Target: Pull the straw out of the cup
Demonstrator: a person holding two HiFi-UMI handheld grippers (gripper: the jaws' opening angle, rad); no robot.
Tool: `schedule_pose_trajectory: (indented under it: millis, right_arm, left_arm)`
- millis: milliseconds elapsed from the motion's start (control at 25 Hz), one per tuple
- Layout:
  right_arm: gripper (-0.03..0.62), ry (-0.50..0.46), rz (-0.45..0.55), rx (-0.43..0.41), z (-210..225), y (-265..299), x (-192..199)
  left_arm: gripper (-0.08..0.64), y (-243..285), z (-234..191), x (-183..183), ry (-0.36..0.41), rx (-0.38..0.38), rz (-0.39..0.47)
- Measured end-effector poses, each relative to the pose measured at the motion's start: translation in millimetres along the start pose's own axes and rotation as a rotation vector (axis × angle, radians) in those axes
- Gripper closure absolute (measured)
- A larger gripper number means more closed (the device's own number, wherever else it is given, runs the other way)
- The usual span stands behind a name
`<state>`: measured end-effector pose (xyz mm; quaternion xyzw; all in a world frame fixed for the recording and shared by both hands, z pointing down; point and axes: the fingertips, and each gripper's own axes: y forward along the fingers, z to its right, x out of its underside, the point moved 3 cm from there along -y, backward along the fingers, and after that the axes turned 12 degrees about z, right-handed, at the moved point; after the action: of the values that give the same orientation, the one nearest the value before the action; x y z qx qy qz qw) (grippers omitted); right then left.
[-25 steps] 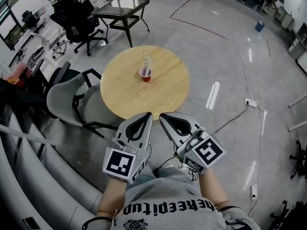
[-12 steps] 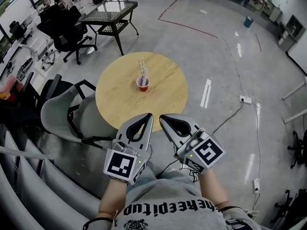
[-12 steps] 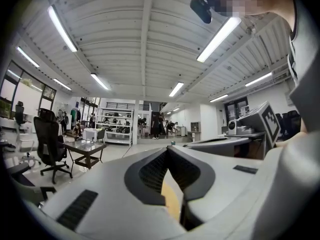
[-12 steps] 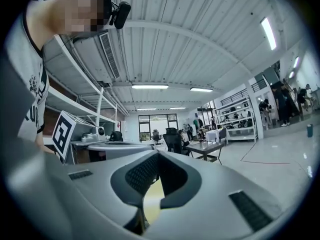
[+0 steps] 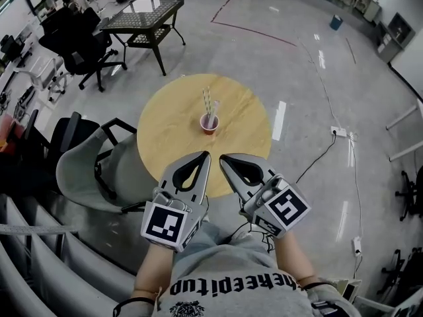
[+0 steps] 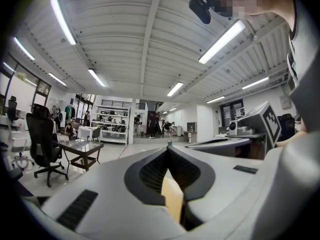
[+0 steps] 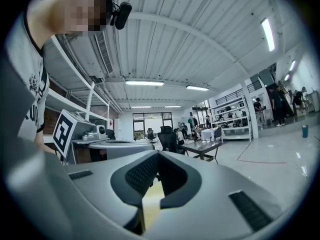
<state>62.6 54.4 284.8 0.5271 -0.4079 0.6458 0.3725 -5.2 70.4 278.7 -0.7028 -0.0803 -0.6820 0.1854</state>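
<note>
The fingers of our left gripper [image 5: 205,155] are pressed together at the tips with nothing between them. Those of our right gripper [image 5: 223,157] meet the same way and are also empty. We hold both grippers side by side, close to our body; in the head view their tips overlap the near edge of the round wooden table [image 5: 165,127]. Well apart from them, near the table's middle, a small red cup [image 5: 209,125] stands upright. Thin striped straws [image 5: 207,103] rise out of it, taller than the cup; we cannot count them surely. A grey chair [image 5: 82,170] sits beside the table.
</note>
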Motion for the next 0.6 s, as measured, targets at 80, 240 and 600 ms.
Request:
schedule_pose_trajectory:
  millis: [80,240,600]
  right_arm:
    - [0.581,0.004,-0.015,0.008,-0.8,12.2,3.0]
    - [0.583,-0.015,0.011,0.030,0.9,34.2,6.1]
    - [0.582,-0.023,0.031,0.102,2.1,60.6,8.2]
  left_arm:
    - [0.537,1.2,-12.9,0.8,-0.002,0.010,0.001]
    - [0.537,1.9,-35.6,4.8,-0.014,0.032,0.002]
    - [0.537,4.8,-66.1,8.7,-0.036,0.098,0.020]
